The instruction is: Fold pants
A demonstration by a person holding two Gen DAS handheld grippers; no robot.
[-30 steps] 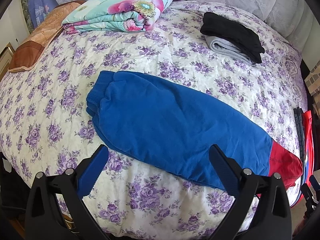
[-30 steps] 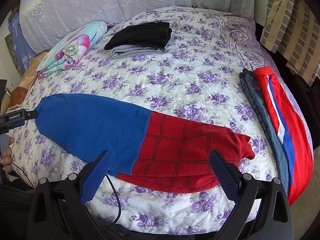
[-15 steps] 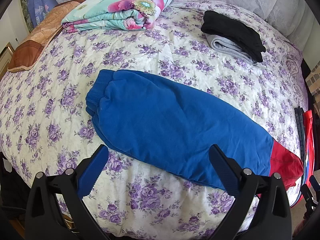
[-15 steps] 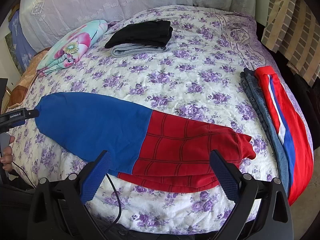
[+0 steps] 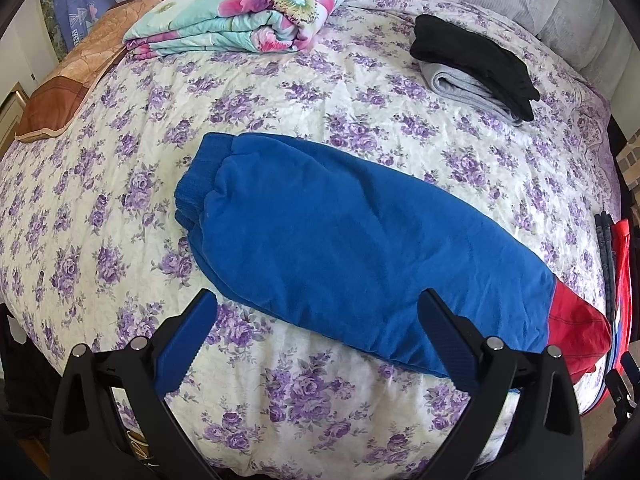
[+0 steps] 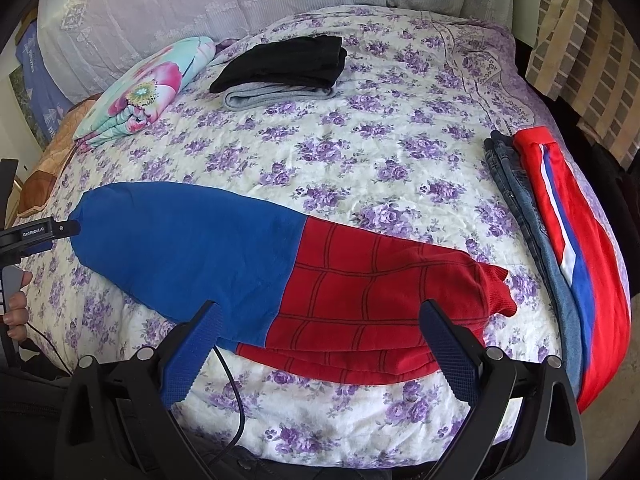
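Observation:
Blue and red pants (image 5: 340,240) lie folded lengthwise on the flowered bed, blue cuffs at the left and the red, grid-patterned waist part (image 6: 380,300) at the right. My left gripper (image 5: 320,336) is open and empty, just in front of the blue leg's near edge. My right gripper (image 6: 320,344) is open and empty, in front of the red part's near edge. The left gripper's tip also shows at the left of the right wrist view (image 6: 36,234), by the blue cuffs.
A folded floral blanket (image 5: 240,16) and a black-and-grey folded stack (image 5: 472,64) lie at the far side of the bed. Jeans and red-blue pants (image 6: 560,248) lie along the right edge. A cable (image 6: 236,392) hangs at the near edge.
Both grippers have edged slightly forward toward the pants. The pants have not moved.

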